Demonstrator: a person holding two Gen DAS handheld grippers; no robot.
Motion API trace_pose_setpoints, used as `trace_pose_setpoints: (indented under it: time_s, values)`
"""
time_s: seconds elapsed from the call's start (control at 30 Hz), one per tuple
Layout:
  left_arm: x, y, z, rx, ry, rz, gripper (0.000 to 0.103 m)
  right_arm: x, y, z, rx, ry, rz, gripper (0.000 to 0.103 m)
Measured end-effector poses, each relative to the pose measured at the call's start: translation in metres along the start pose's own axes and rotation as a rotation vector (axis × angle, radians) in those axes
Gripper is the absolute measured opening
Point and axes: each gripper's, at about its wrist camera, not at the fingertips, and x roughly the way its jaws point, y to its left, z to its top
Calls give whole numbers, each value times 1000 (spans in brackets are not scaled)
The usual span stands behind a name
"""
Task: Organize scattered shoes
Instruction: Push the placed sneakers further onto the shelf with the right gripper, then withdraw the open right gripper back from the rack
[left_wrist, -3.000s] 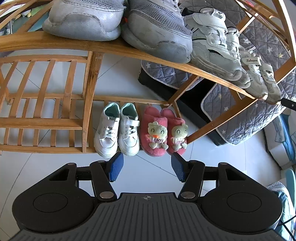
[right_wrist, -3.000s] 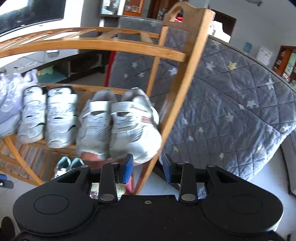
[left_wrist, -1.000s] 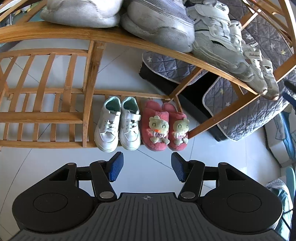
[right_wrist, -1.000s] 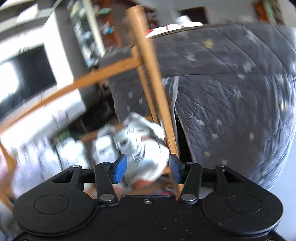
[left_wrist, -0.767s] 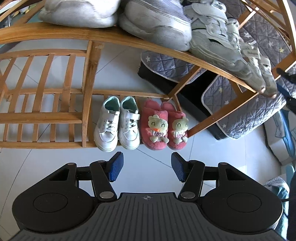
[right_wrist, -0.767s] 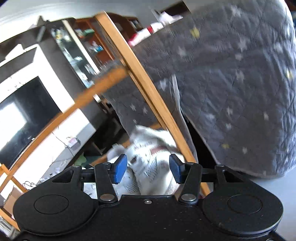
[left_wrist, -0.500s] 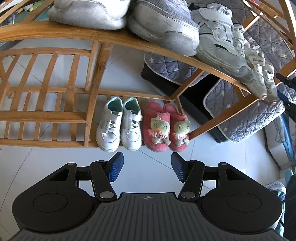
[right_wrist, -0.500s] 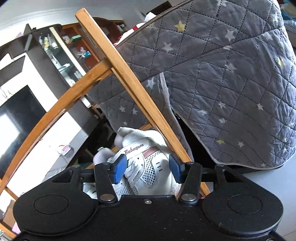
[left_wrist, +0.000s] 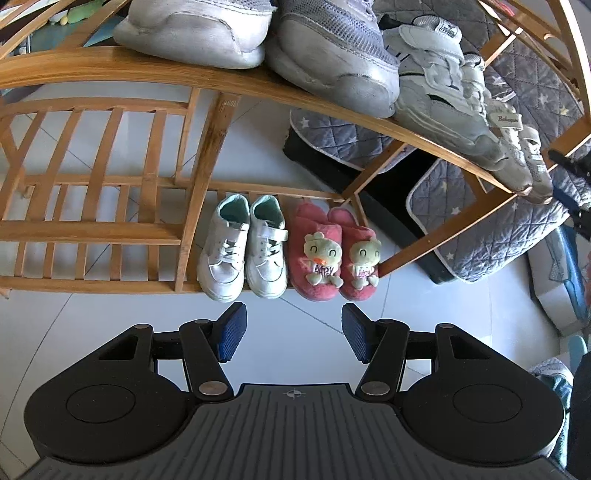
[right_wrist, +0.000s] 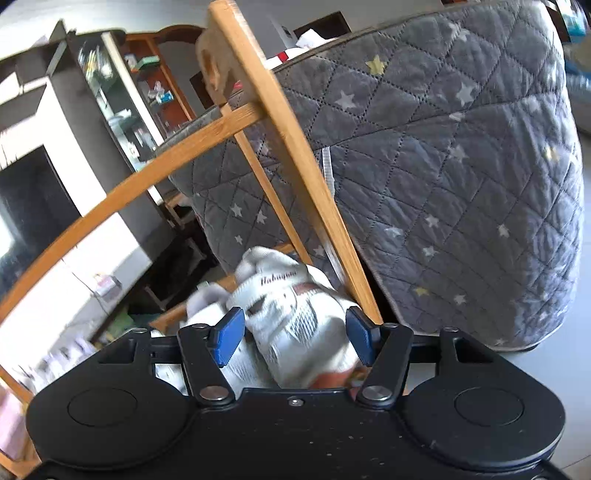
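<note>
The left gripper (left_wrist: 293, 334) points steeply down at the tiled floor (left_wrist: 110, 325) in front of a bamboo shoe rack (left_wrist: 207, 173). Its blue pads stand roughly half apart with nothing between them. Just beyond the fingertips, on the rack's lowest shelf, a pair of white sneakers (left_wrist: 243, 245) sits side by side with a pair of pink plush slippers (left_wrist: 334, 254), toes toward the gripper and clear of it. On the shelf above, two large grey trainers (left_wrist: 258, 44) and smaller white strap shoes (left_wrist: 443, 92) line the front rail.

The right gripper (right_wrist: 293, 339) tilts gently downward at the rack's right end, beside an upright post (right_wrist: 295, 177) and a grey quilted star-print cover (right_wrist: 461, 184). Its jaws are opening. A small white mesh shoe (right_wrist: 295, 317) with a strap lies between the blue pads; the left pad stands clear of it, while contact at the right pad cannot be judged. The shoe rests on the shelf at the rack's end.
</note>
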Motion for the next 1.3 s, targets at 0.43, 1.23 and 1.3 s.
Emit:
trace_pose_setpoints:
  time_s: [0.43,1.23,1.3]
  values:
    - [-17,4,-10,18,-7,28,64,-43,56,-59,-190,-5,-70,85]
    - [18,-108,-26,8,-70,169,70,-28,134,-173,-473,243,-26,103]
    - [18,-106,-26,0,-71,176,70,-26,137,-175,-491,244,-12,103]
